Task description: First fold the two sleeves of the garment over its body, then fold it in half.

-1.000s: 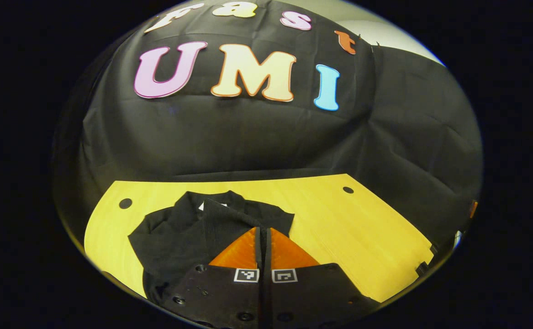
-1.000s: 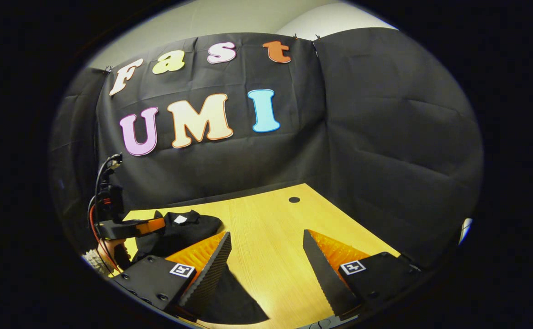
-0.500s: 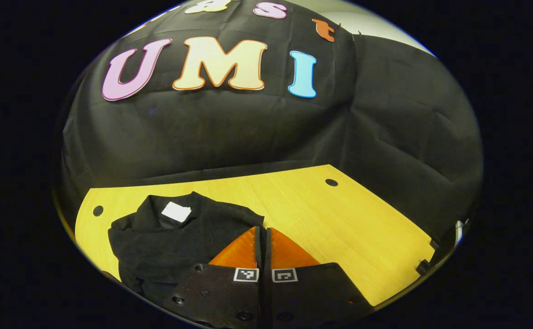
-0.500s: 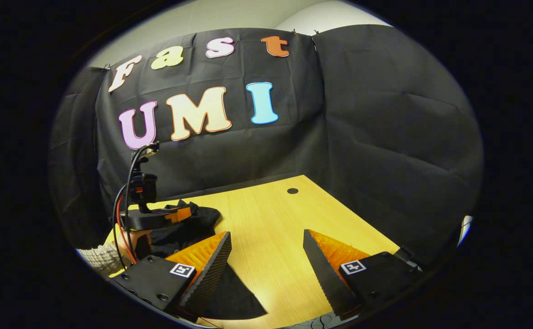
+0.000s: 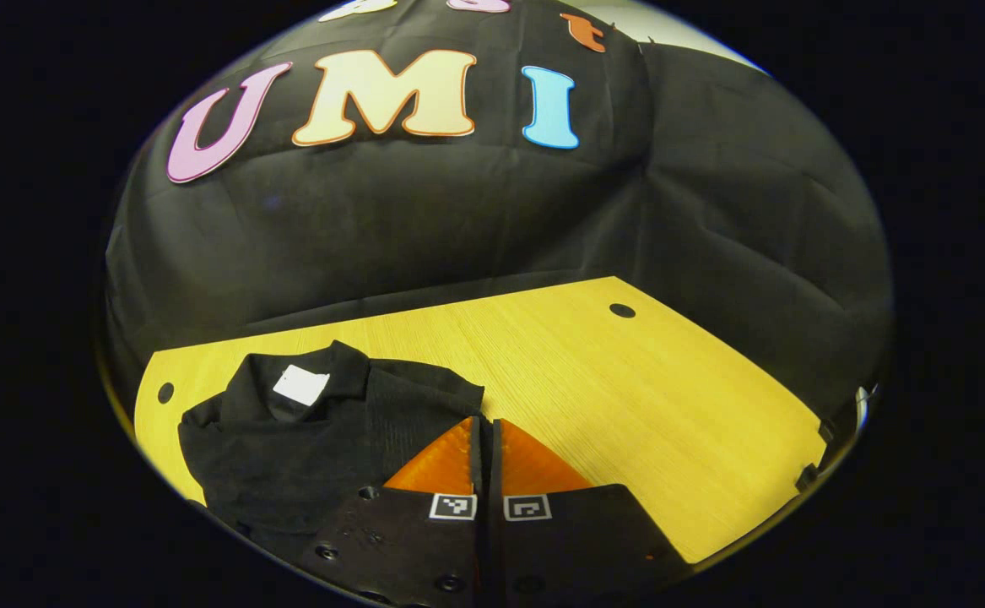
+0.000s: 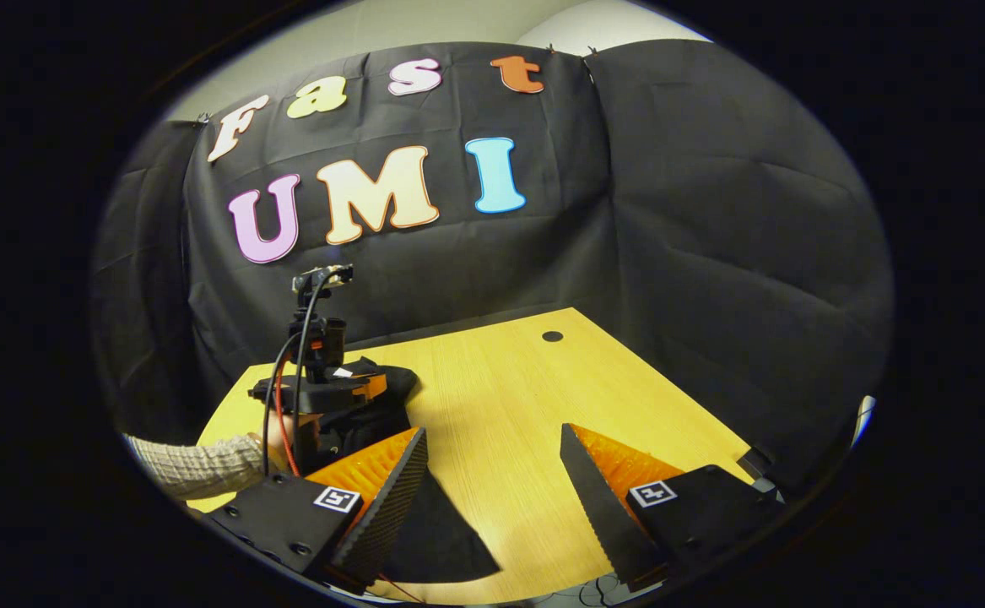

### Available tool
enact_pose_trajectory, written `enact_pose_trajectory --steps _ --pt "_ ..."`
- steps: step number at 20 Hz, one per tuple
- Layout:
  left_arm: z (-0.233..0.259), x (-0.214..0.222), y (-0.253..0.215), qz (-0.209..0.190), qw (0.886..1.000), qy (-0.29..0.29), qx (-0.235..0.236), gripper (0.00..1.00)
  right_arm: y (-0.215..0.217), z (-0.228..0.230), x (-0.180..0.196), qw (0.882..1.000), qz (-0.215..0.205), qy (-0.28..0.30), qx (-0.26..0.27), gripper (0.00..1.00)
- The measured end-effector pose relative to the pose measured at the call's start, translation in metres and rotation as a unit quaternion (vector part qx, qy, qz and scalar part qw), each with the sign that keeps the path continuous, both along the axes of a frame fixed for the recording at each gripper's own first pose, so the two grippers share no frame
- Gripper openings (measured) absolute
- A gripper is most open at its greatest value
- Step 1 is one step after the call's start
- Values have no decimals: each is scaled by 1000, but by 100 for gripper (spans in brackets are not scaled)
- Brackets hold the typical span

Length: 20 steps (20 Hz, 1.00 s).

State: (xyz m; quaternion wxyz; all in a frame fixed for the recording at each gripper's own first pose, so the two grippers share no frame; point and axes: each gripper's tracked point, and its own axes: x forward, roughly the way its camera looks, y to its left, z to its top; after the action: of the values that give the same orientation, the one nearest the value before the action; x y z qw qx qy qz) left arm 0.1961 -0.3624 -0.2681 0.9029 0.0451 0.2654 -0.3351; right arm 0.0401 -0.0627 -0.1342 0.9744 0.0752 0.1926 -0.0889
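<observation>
well, looks like a soft black garment, bunched up on the left part of the yellow desk, with a small white tag at the neck, facing up. lies lumpy and partly folded in, not flat. hard to pick out a sleeve in the lumps.

left claw: pressed shut, tips right at the near edge of the heap. cannot tell about cloth pinched inside or not. seen in the right gripper view too, held over the heap by a hand with a checked cuff.

right claw: spread wide, holding nothing, low over the desk, just to the right of the heap. sits above a dark flap of cloth, close to its left finger, maybe part of the same garment.

about the handling: most likely light and floppy. bends anywhere, keeps no shape, sags when lifted. not slippery, not breakable. may drag and wrinkle on the wood, and may fall open if pinched by just one layer.

best to grab at an edge or a corner, like a sleeve end or the bottom hem, not in the thick middle. better to pinch a thin bit, lift a little, carry over, and lay down gently. good to take two corners at once, one per claw, for an even fold in half.
</observation>
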Motion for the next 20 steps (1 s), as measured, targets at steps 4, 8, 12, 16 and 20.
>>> enact_pose_trajectory --steps 4,8,12,16,20 --pt "-7 -1 -15 -16 1000 0 -2 7 0 -10 -4 1000 4 11 1 99" --pt "3 -6 -28 -26 999 -12 -17 29 5 -17 -3 1000 14 17 7 97" --pt "12 -3 -18 -13 999 -44 1 99 12 -23 0 999 30 22 8 98" --pt "37 -4 4 10 997 -68 -19 98 18 -33 1 998 49 29 12 98" --pt "61 -12 63 61 994 -89 -30 98 27 -48 0 996 74 41 15 94"
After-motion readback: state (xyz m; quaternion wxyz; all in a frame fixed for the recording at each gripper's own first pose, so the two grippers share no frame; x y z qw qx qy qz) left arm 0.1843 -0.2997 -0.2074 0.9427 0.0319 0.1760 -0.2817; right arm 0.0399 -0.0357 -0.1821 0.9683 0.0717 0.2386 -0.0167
